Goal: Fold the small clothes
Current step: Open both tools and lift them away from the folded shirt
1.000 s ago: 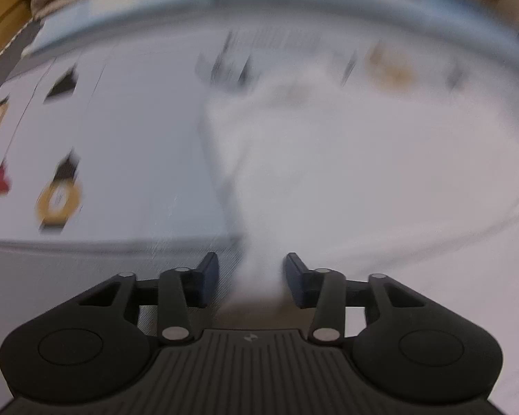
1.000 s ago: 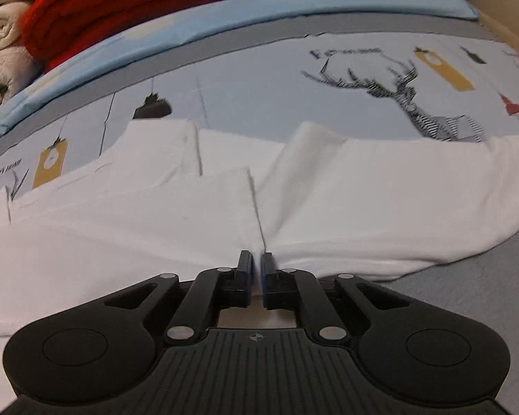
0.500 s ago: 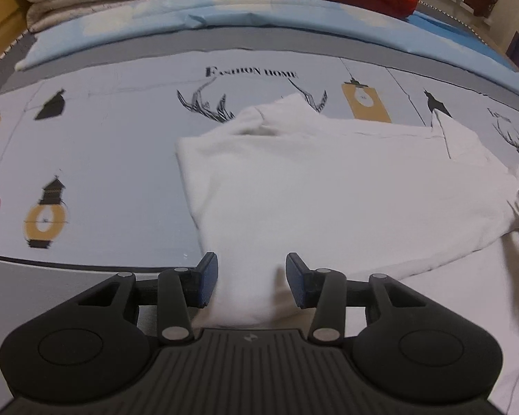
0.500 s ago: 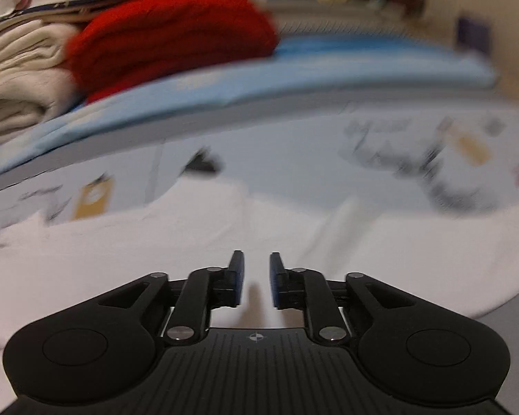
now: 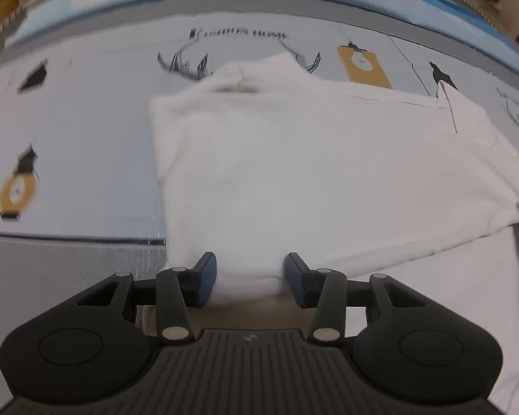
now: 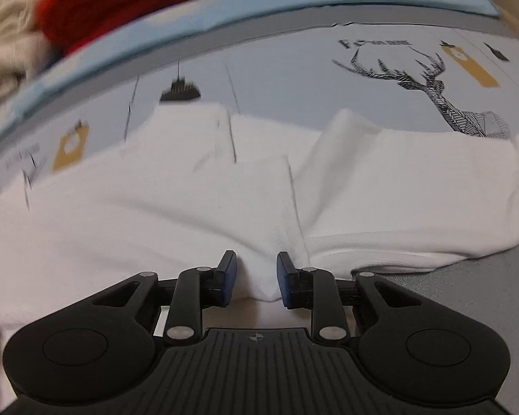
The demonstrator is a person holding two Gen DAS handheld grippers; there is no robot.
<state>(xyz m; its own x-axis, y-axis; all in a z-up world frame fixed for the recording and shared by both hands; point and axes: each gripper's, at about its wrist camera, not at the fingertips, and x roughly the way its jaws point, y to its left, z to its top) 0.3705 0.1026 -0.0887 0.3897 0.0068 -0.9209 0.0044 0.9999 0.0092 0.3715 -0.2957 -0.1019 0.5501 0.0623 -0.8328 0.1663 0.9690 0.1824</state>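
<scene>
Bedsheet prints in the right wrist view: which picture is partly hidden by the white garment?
The deer: the white garment covers its lower body, while the black lamp and yellow lanterns show whole.

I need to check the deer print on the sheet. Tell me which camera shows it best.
The right wrist view: the deer print shows head and antlers uncovered. In the left wrist view the white shirt hides all but antler tips.

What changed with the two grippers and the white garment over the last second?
The right gripper, pinched shut on the white garment a second ago, has just been opening; cloth remains between its jaws. The left gripper stayed part open astride the fold. The garment stayed on the printed bedsheet.
</scene>
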